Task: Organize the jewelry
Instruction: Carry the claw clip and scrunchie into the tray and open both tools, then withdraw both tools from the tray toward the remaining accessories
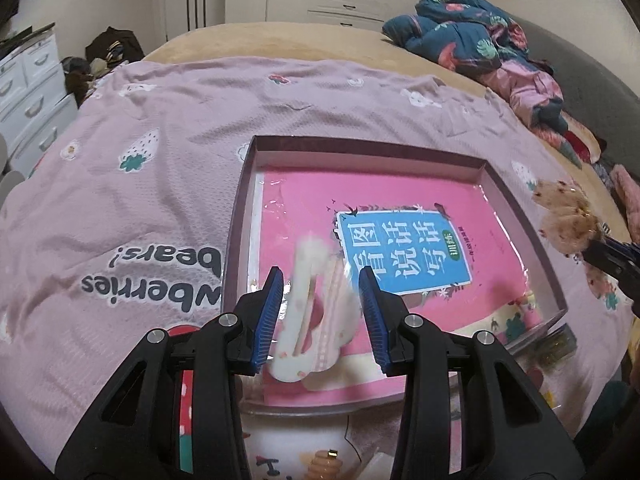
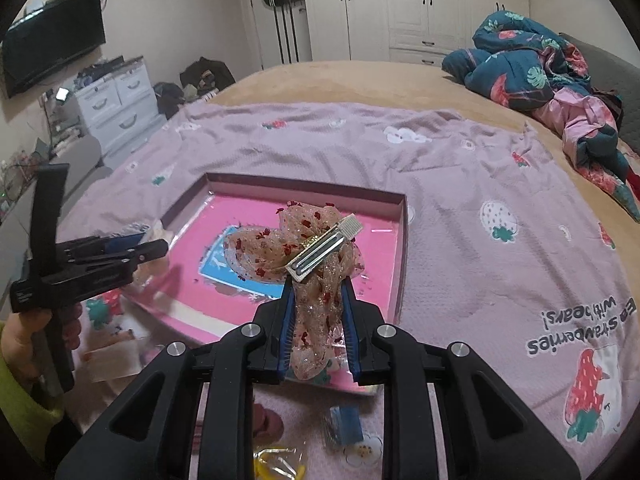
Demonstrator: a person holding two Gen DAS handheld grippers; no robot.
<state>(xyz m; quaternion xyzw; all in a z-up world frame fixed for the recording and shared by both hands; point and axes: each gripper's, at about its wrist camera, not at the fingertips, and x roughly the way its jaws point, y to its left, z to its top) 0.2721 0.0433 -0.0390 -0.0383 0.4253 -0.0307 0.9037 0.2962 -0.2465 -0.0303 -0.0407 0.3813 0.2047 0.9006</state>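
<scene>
A shallow box (image 1: 256, 148) with a pink book (image 1: 400, 240) in it lies on the bed; it also shows in the right wrist view (image 2: 304, 186). My left gripper (image 1: 320, 304) is open over the box's near end, with a blurred white and pink packet (image 1: 316, 320) between its jaws, apart from both pads. My right gripper (image 2: 318, 312) is shut on a sheer beige bow hair clip (image 2: 316, 248) with red dots and a silver clip bar, held above the box. The bow (image 1: 568, 216) shows at the right edge of the left wrist view.
A pink strawberry-print blanket (image 1: 140, 200) covers the bed. Small packets (image 2: 346, 424) and a yellow item (image 2: 276, 464) lie near the box's front edge. A rumpled quilt (image 2: 532, 64) lies at the back right. White drawers (image 2: 116, 108) stand at the left.
</scene>
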